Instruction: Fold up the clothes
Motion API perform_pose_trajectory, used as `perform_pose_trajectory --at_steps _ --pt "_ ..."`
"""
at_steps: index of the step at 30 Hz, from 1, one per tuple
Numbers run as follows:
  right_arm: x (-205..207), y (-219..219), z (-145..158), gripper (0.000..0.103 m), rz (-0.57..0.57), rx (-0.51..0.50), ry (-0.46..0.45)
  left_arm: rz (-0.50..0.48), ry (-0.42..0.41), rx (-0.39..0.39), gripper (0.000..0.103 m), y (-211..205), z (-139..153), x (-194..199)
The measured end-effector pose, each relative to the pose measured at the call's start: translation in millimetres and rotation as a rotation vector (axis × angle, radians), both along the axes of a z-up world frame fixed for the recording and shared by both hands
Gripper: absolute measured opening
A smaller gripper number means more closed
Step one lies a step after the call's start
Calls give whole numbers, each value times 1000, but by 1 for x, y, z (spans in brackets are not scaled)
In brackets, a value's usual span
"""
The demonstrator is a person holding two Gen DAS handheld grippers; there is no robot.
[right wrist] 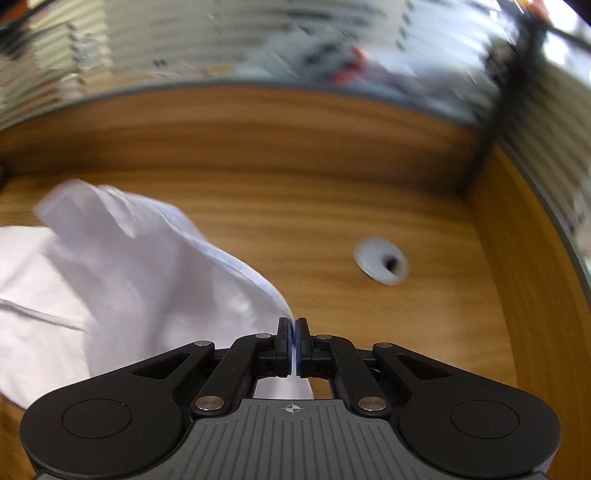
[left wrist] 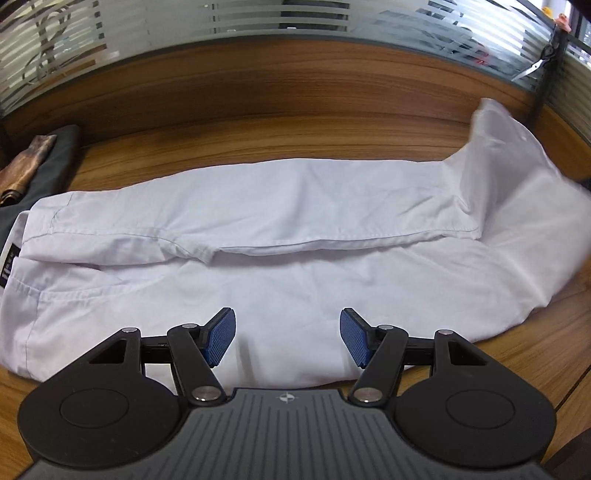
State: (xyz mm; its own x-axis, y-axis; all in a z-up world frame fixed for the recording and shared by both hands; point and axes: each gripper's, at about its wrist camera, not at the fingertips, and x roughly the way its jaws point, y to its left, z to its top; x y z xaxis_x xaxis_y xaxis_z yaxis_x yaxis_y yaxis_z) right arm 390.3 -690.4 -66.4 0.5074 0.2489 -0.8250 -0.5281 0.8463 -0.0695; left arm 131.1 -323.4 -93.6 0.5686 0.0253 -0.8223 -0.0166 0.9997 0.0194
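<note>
One long side of the white cotton garment is folded; your right gripper pinches its lifted end, left gripper unclenched above it; crosswise folds remain.

This looks like an office. A wood-grain desk runs ahead of the left claw, and behind it stands a glass partition with frosted stripes. Ahead and to the right of the right claw, a grey round cable port is set into the desktop. A dark post joins two partition panels at the corner.
</note>
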Motion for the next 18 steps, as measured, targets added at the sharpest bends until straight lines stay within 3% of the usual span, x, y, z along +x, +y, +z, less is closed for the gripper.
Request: perform_pose_trajectory --at_steps 5,7,9,12,15,18 --pt "31 -41 -38 5 -53 -92 53 69 11 -8 69 -8 -1 -7" --pt "36 -51 -44 5 -70 -120 47 85 20 -3 69 -10 -2 -11" --pt "37 -59 -38 5 -78 -85 40 99 29 5 69 -10 -5 -14" --pt "29 -65 -23 21 -59 -1 32 133 41 2 69 -6 -8 -16" --pt "12 -55 -12 25 12 48 21 177 36 2 69 4 -7 -16" --pt "-1 -40 -10 37 96 75 22 213 25 10 69 17 -4 -15"
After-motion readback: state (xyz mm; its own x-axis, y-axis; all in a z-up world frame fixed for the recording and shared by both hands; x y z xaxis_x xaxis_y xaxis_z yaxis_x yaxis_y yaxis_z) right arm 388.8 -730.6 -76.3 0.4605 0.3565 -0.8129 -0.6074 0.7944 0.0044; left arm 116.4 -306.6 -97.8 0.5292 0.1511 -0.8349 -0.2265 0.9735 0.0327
